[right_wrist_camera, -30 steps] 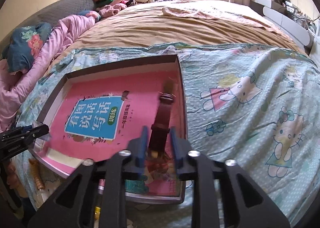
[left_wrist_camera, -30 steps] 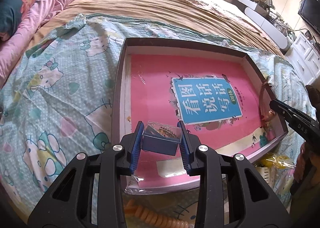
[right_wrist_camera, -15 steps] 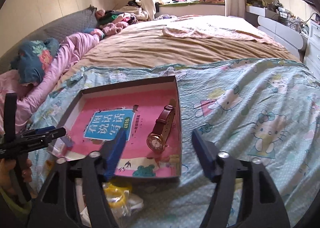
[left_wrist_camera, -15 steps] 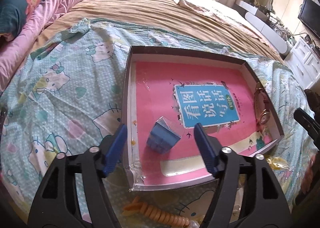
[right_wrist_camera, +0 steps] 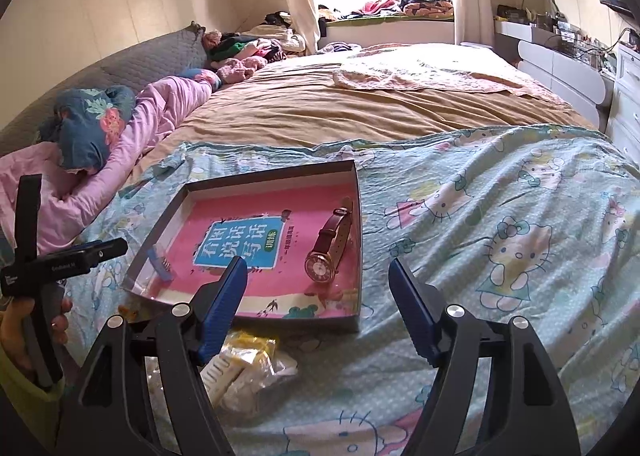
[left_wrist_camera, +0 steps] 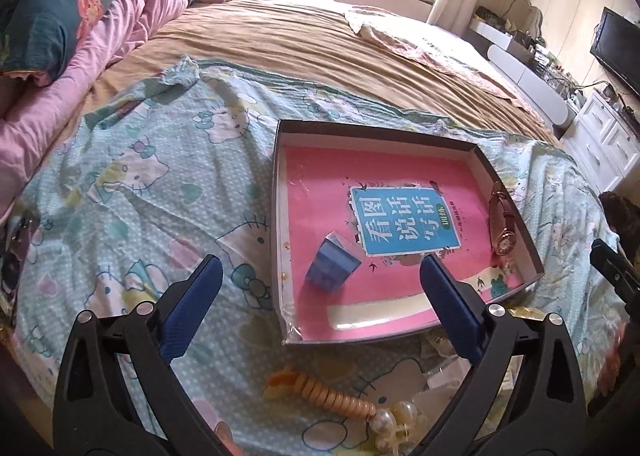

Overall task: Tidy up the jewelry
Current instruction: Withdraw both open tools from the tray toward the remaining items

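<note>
left tool (left_wrist_camera: 318, 268): jaws wide, just been opening, nothing gripped; hangs above the tray's near-left corner.
blue box (left_wrist_camera: 332, 266): small, clear-lidded, lies tilted on the pink book in the tray (left_wrist_camera: 276, 216), loose, between and beyond the blue pads, no contact. Risk: it sits on a corner/edge by the look of it, so a knock to the tray or a sag in the bed could tip it and spill what's inside; contents too small to tell from here.
bead string (left_wrist_camera: 324, 396): orange coil w/ pearl cluster, on the quilt just below the tray's near edge, under the left tool, outside the tray. Risk: slack and slippery-looking, prob slides out of a pinch or drags pearls along; a low pass could also snag it.
plastic packet (right_wrist_camera: 244, 360): on the quilt under the right tool's left pad, outside the tray, not yet sorted. Risk: crinkly film, pads may grab film only.
right tool (right_wrist_camera: 318, 304): jaws apart, moderately wide, empty; hangs over the tray's near-right corner.
watch (right_wrist_camera: 328, 252): brown strap, lies flat by the tray's right wall, beyond the right tool, clear of it. Risk: close to the wall, little room for a pad on that side if re-gripped.
</note>
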The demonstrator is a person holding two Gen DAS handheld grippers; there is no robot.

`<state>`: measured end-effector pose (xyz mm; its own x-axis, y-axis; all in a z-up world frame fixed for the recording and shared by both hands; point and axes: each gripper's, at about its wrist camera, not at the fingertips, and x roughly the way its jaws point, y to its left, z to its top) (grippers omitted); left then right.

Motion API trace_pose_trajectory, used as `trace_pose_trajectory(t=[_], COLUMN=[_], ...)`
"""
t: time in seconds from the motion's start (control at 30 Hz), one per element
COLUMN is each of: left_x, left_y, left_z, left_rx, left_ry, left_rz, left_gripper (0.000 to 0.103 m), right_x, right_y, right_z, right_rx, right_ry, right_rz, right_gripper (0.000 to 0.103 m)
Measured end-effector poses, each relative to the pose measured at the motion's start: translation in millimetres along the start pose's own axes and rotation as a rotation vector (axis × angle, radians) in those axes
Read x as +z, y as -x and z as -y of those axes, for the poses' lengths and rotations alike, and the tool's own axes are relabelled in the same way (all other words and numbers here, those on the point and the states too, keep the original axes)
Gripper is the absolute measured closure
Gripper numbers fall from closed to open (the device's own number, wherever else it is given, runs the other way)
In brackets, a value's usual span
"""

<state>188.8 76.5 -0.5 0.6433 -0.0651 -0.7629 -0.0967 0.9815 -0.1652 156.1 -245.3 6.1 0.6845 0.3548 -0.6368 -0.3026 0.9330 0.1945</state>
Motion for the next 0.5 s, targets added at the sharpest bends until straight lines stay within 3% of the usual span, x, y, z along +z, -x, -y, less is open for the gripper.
trace_pose_trajectory(t=[0.5], left_x=[-17.9], left_y=[37.9], left_z=[9.2], left_rx=[-0.019], left_ry=[-0.03], left_rz=[0.048], left_gripper=[0.01], right_x=[-15.3], right_y=[17.1], right_z=[-19.7], right_rx=[0.046], right_ry=[0.04], right_rz=[-0.021], right_gripper=[0.031])
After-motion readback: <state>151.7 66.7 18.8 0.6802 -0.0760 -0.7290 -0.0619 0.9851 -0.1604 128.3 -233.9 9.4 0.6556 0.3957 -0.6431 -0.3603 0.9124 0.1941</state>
